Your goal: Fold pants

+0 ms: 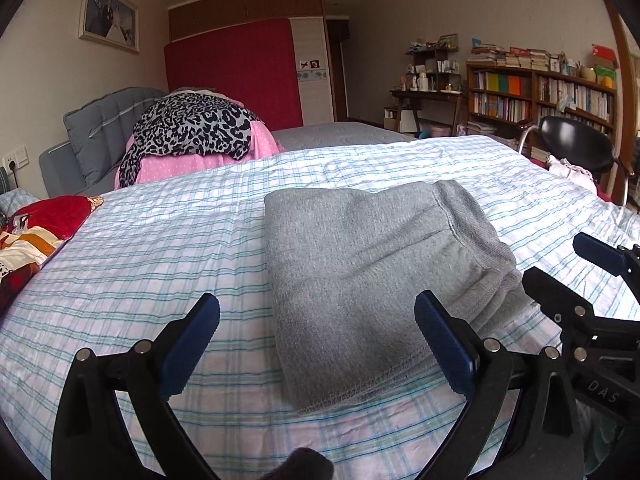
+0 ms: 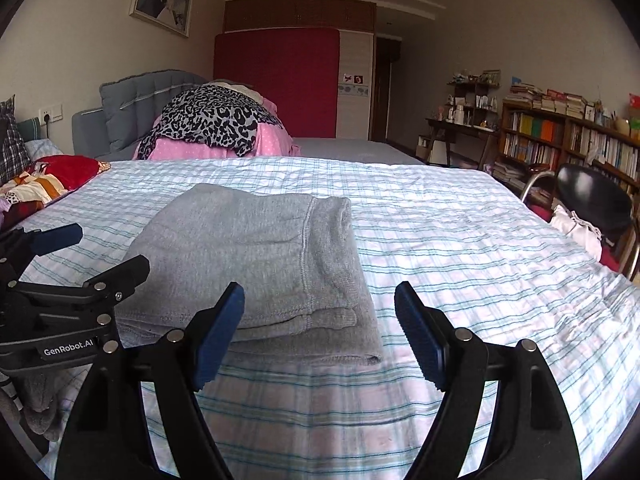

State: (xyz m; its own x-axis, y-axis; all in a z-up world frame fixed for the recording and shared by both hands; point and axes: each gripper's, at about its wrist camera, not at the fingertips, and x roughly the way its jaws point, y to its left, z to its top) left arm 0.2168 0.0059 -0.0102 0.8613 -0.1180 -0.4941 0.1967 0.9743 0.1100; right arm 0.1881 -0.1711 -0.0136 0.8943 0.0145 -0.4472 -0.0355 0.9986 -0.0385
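Left wrist view: grey sweatpants lie as compact folded stack on plaid bedsheet, waistband on top. Left gripper jaws wide apart, empty, just short of stack's near edge.

Right wrist view: right gripper also spread, holding nothing. Folding looks finished; nothing obviously left.

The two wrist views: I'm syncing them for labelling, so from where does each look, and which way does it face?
Left wrist: sits on the left gripper, facing across the bed at the folded grey pants; its own open fingers show, plus the right gripper.
Right wrist: sits on the right gripper, facing likewise; its own open fingers show, left gripper at left.
Shared: pants, bed, bookshelf.
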